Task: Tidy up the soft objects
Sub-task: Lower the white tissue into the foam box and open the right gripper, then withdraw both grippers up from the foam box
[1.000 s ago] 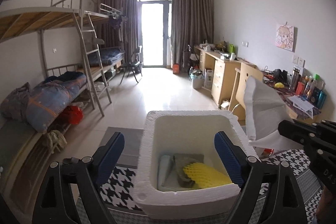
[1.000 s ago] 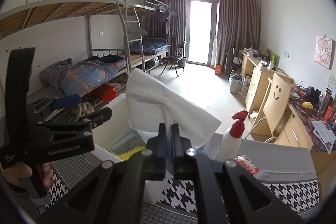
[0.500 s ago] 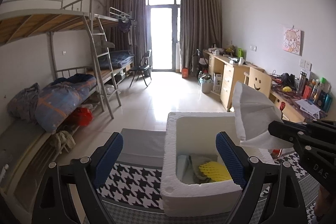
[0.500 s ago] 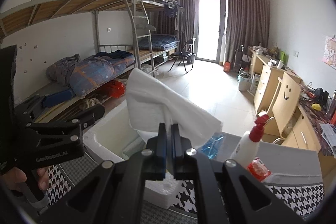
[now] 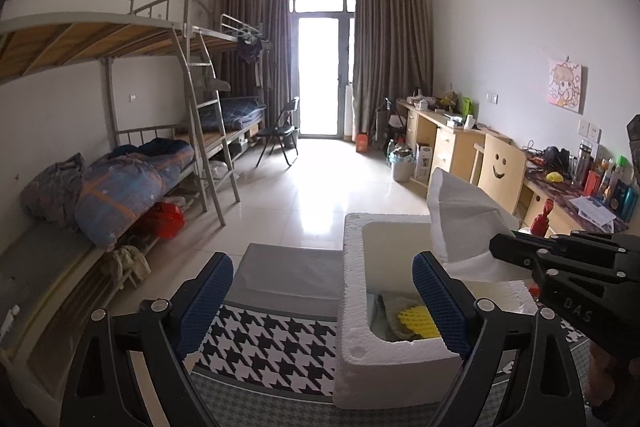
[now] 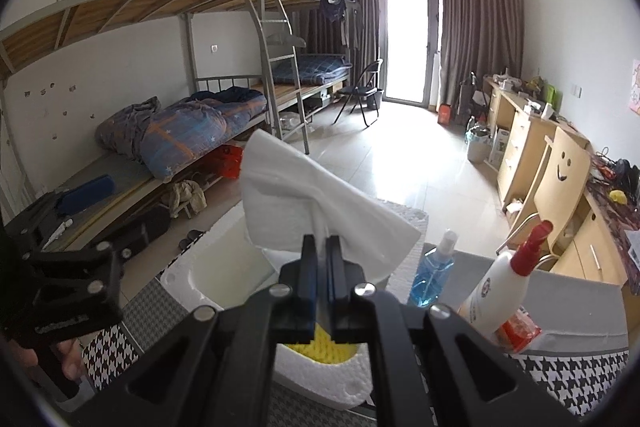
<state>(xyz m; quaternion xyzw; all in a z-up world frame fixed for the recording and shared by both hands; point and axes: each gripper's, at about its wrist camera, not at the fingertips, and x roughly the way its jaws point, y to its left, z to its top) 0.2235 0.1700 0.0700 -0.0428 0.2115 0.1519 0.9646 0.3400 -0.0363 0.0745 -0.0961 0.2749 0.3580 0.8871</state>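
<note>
A white foam box (image 5: 356, 311) stands on the houndstooth cloth, holding a yellow foam net (image 5: 416, 321) and a folded grey-green cloth. My left gripper (image 5: 322, 291) is open, its blue pads (image 5: 206, 301) wide apart, the right pad in front of the box. Nothing lies between them. My right gripper (image 6: 322, 255) is shut on a white tissue (image 6: 312, 203), which fans up above the box (image 6: 180, 277). The yellow net (image 6: 320, 345) shows just below the fingers. From the left wrist the tissue (image 5: 460, 223) hangs over the box's right side.
A blue liquid bottle (image 6: 434, 273), a white spray bottle with a red trigger (image 6: 496, 291) and a red packet (image 6: 520, 331) stand right of the box. A grey pad (image 5: 288, 275) lies behind the cloth. Bunk beds line the left wall, desks and a chair the right.
The left gripper has swung to the left, so the box now sits right of its centre. The right gripper has carried the tissue forward and slightly down over the box.
</note>
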